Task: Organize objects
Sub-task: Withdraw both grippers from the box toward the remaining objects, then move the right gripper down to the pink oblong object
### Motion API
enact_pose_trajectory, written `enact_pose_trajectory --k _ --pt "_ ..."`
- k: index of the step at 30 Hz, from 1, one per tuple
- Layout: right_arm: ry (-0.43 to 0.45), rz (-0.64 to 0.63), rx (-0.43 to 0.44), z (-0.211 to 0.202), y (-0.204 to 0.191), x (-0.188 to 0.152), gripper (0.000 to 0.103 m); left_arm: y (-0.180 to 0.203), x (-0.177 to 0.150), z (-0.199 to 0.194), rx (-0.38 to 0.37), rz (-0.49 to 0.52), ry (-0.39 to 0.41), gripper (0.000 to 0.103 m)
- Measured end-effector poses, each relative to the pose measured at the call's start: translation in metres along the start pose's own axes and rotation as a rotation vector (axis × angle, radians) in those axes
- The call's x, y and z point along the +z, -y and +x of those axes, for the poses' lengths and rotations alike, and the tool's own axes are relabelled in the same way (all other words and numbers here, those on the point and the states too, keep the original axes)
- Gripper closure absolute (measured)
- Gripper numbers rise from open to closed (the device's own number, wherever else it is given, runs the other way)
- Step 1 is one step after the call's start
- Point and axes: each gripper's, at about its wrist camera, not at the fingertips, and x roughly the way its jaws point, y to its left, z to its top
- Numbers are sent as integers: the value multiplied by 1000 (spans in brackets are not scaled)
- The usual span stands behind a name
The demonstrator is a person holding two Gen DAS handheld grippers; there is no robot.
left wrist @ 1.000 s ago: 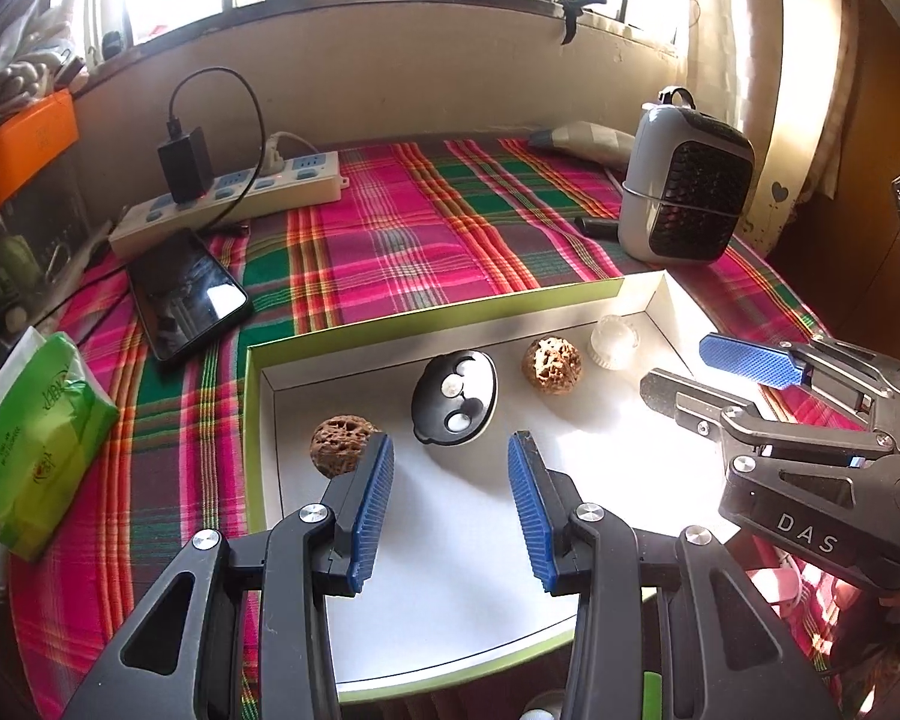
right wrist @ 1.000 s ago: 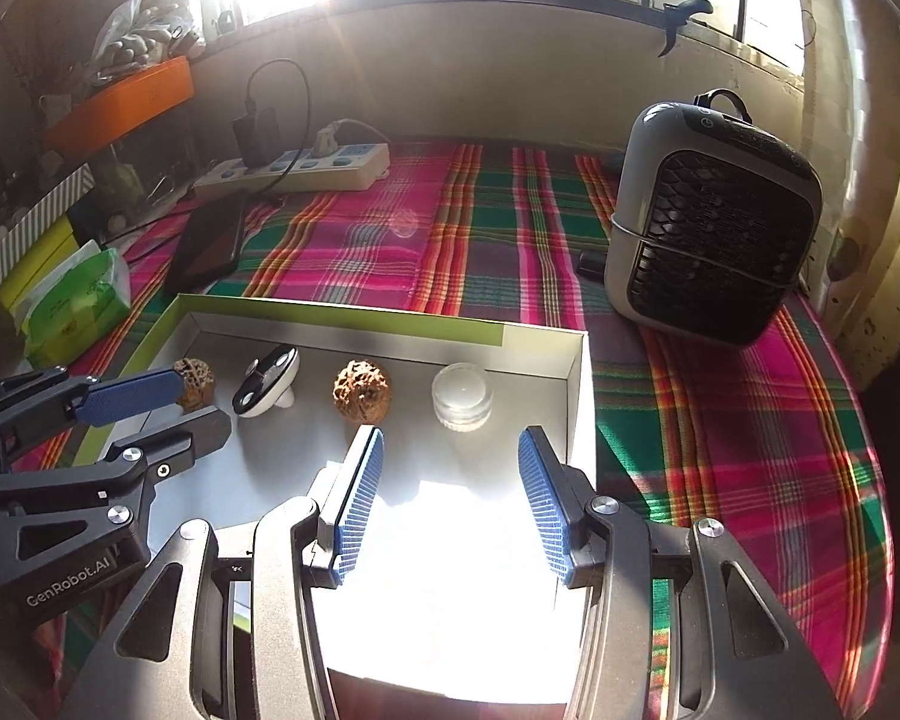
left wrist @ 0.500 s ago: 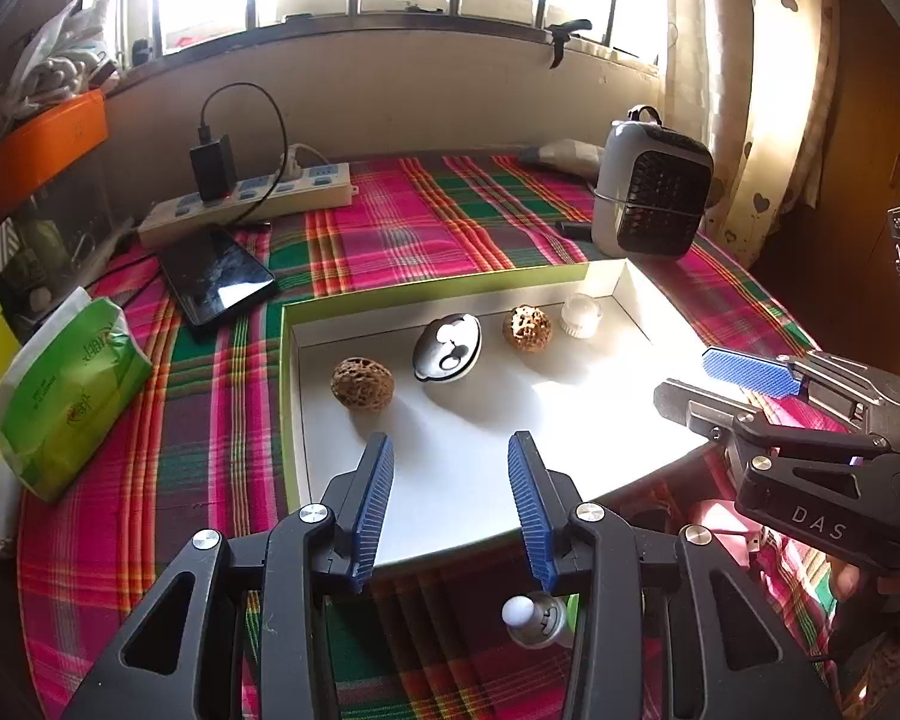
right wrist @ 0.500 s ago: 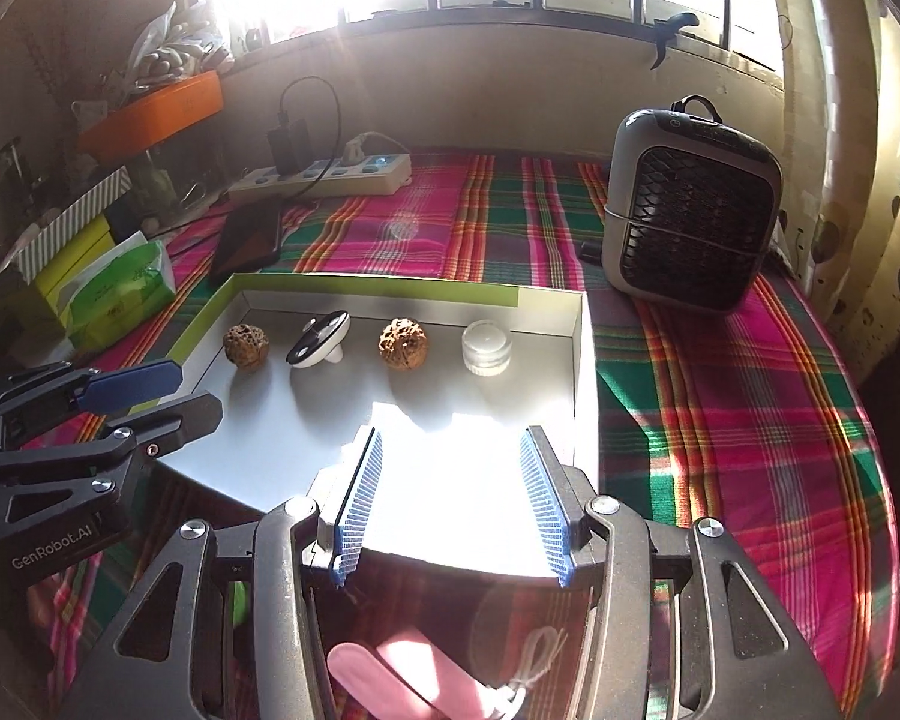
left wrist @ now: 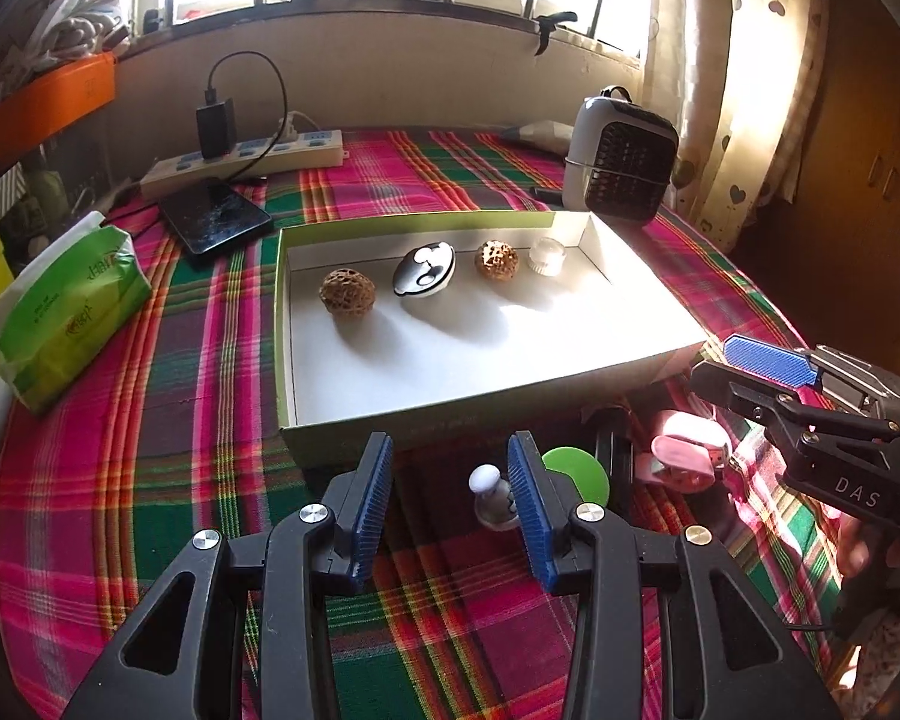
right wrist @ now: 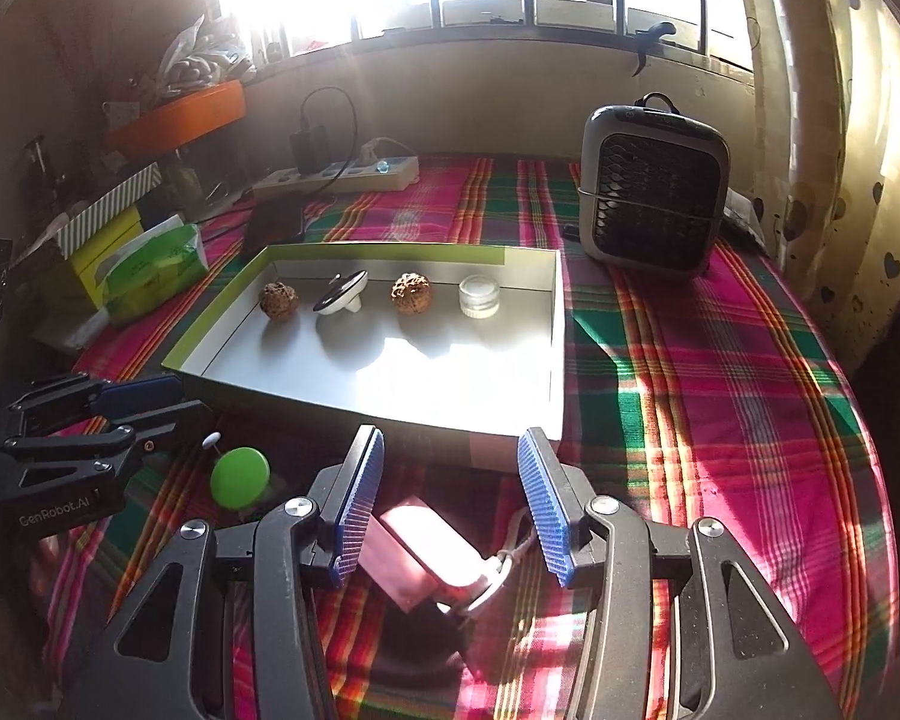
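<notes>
Order is already seen along the far wall of the shallow white cardboard tray with green rim (left wrist: 570, 378): a brown wrinkled walnut (left wrist: 347, 299), a black-and-white round case (left wrist: 424, 269), a second brown walnut (left wrist: 496, 260) and a small clear jar (left wrist: 547, 255) are set in one row, probably to leave the near part free. Before the near edge of the tray, on the plaid cloth of the desk (left wrist: 198, 372), a small white bottle (left wrist: 491, 495), a green round lid (right wrist: 240, 477) and a pink rectangular device (right wrist: 420, 558) are waiting unsorted. The left gripper (left wrist: 449, 501) is spread and holds nothing, with the bottle just beside its right finger. The right gripper (right wrist: 450, 510) is spread above the pink device, not pinching it.
</notes>
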Motion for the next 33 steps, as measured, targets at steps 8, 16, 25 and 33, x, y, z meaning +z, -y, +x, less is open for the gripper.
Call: enact_pose_trajectory --k 8,16,25,33 --pt "-27 10 19 -5 5 -22 55 1 -14 0 -17 -6 -21 65" --pt "-38 -12 107 -10 -3 -35 55 2 -19 7 -16 -9 -43 65" --pt "-58 -45 138 -3 -13 -40 55 3 -19 14 -11 -4 -57 65" --pt "-83 -70 139 8 -17 -37 55 6 -19 18 -15 10 -68 65"
